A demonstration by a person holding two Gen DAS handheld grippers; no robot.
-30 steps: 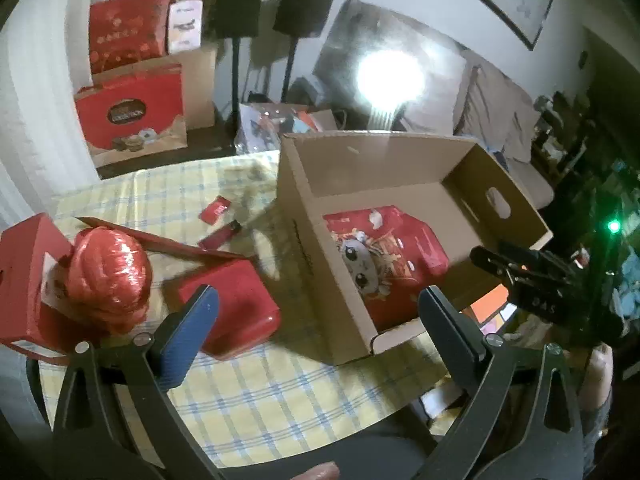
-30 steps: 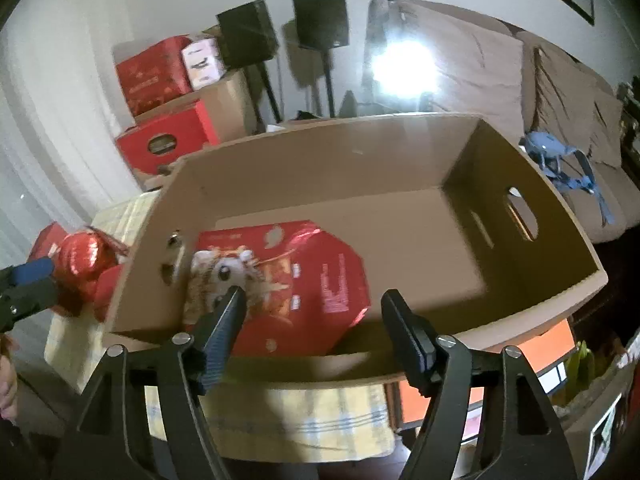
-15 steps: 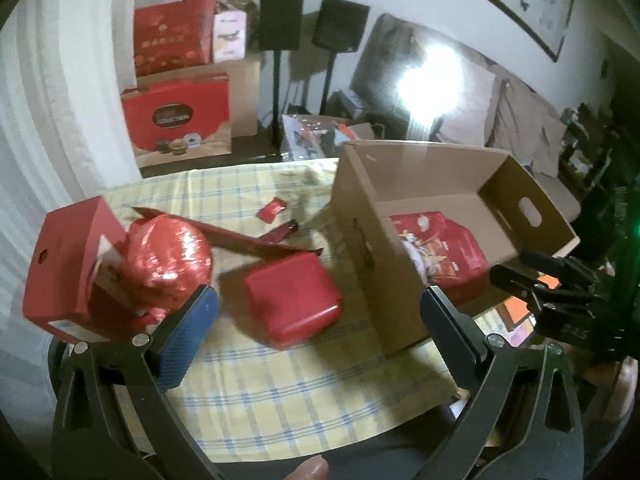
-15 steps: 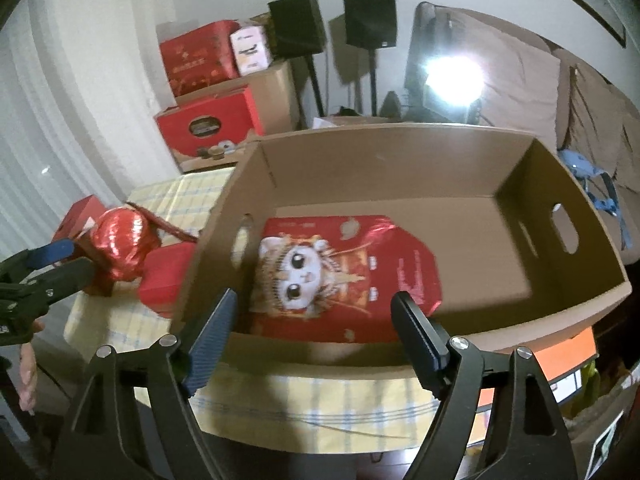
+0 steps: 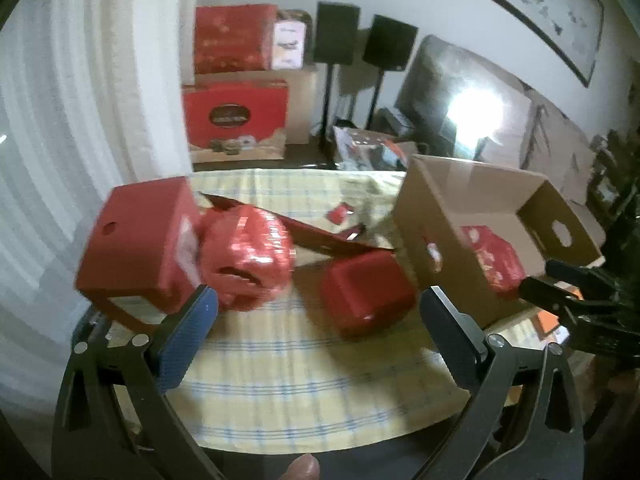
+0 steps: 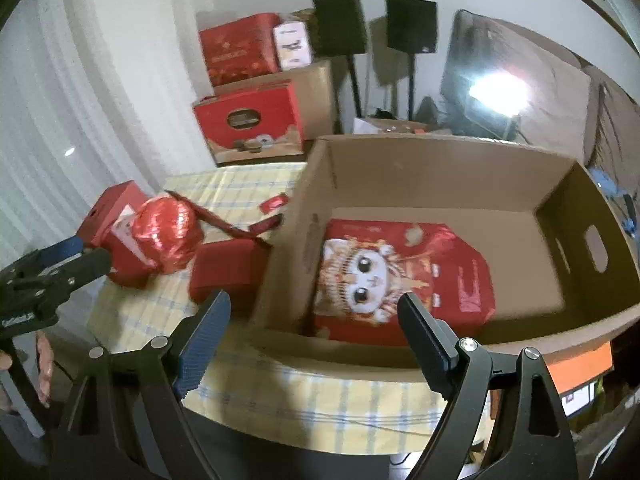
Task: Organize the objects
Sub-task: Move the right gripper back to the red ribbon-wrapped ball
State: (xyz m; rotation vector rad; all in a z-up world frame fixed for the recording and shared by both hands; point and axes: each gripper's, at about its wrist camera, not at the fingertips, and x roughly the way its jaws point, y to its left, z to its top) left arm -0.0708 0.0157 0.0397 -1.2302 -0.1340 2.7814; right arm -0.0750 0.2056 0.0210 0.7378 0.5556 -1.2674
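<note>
Left wrist view: left gripper (image 5: 318, 310) spread wide, empty, above checked cloth (image 5: 280, 364); crinkled foil ball (image 5: 246, 256), glossy red rounded box (image 5: 366, 294).
Right wrist view alone shows printed red packet (image 6: 400, 276) flat inside cardboard box (image 6: 440, 164); right gripper (image 6: 314, 314) opening, nothing between.

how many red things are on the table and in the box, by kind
Red boxes: 2 — tall box, low box
Foil ball: 1
Cartoon pack in the cardboard box: 1
Small packets: 2 —
Long flat red piece: 1
Total: 7
</note>
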